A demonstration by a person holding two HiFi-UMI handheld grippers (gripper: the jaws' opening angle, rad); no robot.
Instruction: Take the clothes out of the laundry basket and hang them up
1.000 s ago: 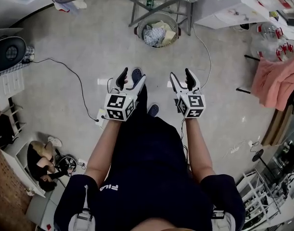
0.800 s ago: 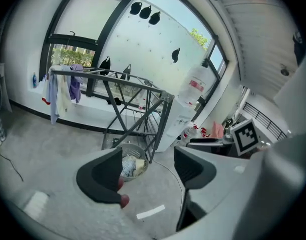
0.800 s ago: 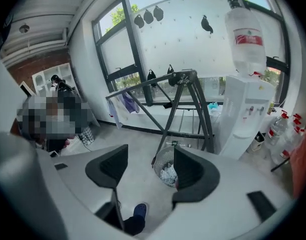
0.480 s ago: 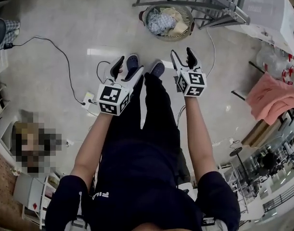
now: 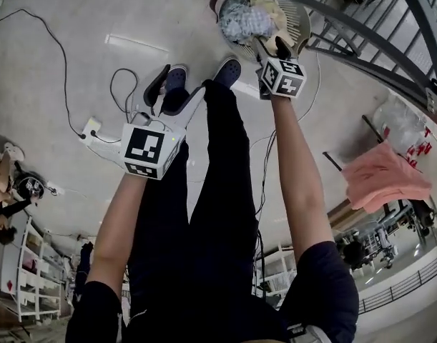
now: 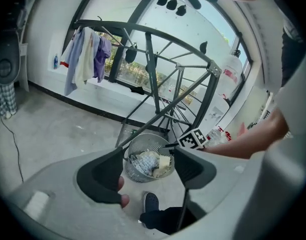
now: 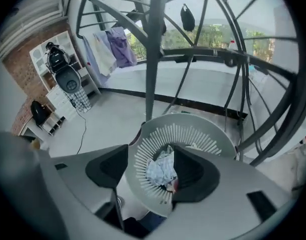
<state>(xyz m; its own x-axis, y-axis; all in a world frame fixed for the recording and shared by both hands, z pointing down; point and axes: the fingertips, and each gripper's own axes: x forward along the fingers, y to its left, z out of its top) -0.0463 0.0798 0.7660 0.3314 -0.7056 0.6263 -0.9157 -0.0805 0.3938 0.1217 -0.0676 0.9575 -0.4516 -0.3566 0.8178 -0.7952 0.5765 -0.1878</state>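
Observation:
A round white laundry basket stands on the floor under a grey drying rack. It holds a checked blue-white cloth and a yellowish one. My right gripper hangs open just over the basket's near rim, with the checked cloth showing below between its fingers and untouched. My left gripper is open and empty, farther back above my shoes. In the left gripper view the basket lies ahead between the left gripper's fingers.
The rack's bars cross close above and behind the basket. Clothes hang at the far wall. A pink cloth is draped at the right. Cables and a power strip lie on the floor at the left.
Both grippers have dropped toward the floor. The right one has gone forward to the basket's rim, the left lags behind. Both stay open.

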